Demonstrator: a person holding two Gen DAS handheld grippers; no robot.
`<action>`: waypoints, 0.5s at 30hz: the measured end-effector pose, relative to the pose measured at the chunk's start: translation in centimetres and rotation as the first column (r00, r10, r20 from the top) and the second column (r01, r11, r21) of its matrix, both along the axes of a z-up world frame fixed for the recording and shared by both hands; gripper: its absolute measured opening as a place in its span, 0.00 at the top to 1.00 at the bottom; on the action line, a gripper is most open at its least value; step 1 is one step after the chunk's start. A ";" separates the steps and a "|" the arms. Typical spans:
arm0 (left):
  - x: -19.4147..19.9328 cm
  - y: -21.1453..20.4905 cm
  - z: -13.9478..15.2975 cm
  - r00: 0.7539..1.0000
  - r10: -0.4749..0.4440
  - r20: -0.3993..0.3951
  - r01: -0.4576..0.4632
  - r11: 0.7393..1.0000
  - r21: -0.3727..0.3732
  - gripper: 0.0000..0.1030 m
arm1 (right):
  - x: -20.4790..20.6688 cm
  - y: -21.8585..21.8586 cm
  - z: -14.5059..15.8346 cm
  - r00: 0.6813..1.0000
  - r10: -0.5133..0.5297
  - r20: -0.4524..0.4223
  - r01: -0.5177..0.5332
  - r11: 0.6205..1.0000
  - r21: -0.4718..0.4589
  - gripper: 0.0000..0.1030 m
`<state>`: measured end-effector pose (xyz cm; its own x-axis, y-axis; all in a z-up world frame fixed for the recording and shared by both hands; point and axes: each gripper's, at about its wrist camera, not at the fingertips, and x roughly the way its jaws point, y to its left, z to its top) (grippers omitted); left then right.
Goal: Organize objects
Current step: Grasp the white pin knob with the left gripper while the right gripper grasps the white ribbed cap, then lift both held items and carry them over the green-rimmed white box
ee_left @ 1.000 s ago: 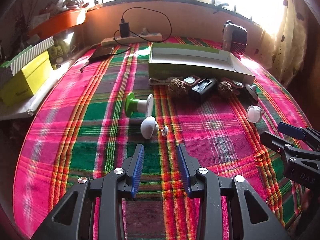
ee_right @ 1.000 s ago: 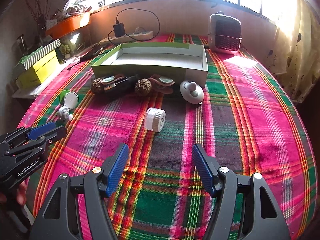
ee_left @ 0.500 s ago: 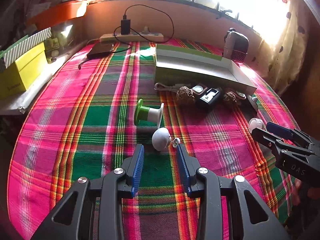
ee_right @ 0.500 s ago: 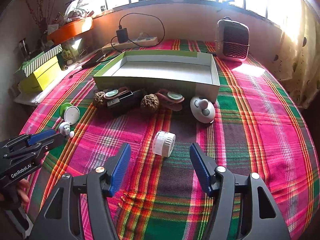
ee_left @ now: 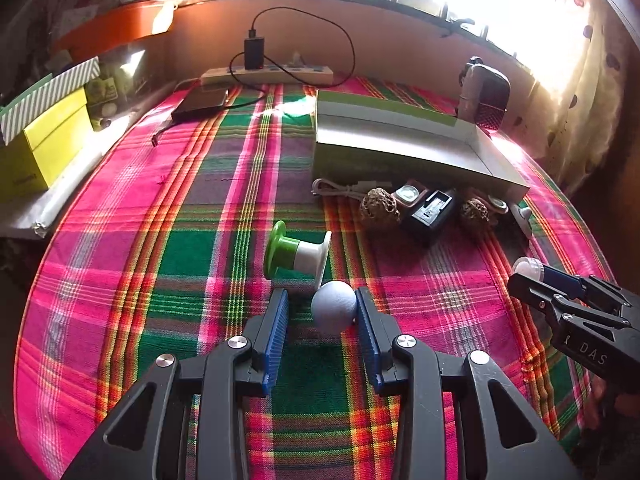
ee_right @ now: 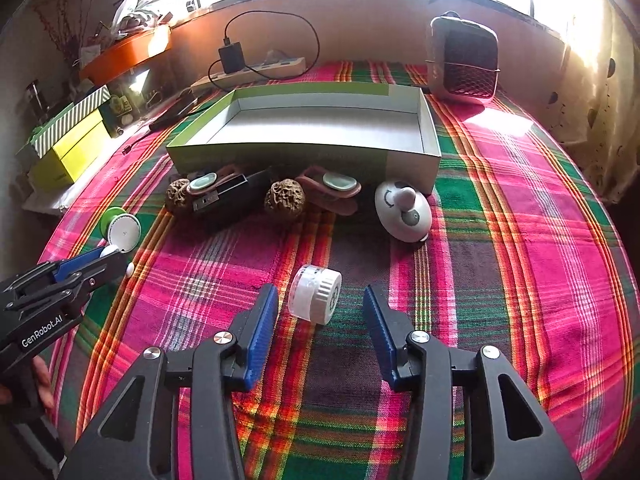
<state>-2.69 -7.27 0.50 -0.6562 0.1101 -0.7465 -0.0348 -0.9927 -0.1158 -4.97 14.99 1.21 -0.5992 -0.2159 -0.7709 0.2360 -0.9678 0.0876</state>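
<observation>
Comparing the left wrist view with a second ago, the left hand-held gripper [ee_left: 320, 322] has advanced until the white knob [ee_left: 333, 311] sits between its apart fingers, touching the right one, just near of the green spool [ee_left: 297, 254]. From the right wrist view, the right hand-held gripper [ee_right: 320, 314] has come up around the small white jar [ee_right: 316, 294] and its jaws are closing, not yet touching; both pickups look imminent, with the empty box [ee_right: 308, 126] waiting at the far side of the desk [ee_right: 520, 240].
</observation>
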 end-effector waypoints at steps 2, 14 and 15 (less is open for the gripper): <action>-0.2 0.0 0.0 1.000 0.002 0.004 -0.002 1.000 0.002 0.69 | -0.1 -0.1 0.0 1.000 0.001 0.000 -0.001 1.000 0.010 0.58; -0.3 0.4 0.1 1.000 -0.009 -0.005 0.009 1.000 -0.013 0.81 | -0.3 -0.3 0.0 1.000 0.002 -0.008 -0.002 0.999 0.048 0.72; -0.3 0.5 0.1 1.000 -0.009 -0.007 0.009 1.000 -0.016 0.81 | -0.3 -0.3 0.0 1.000 0.003 -0.009 -0.002 0.999 0.050 0.72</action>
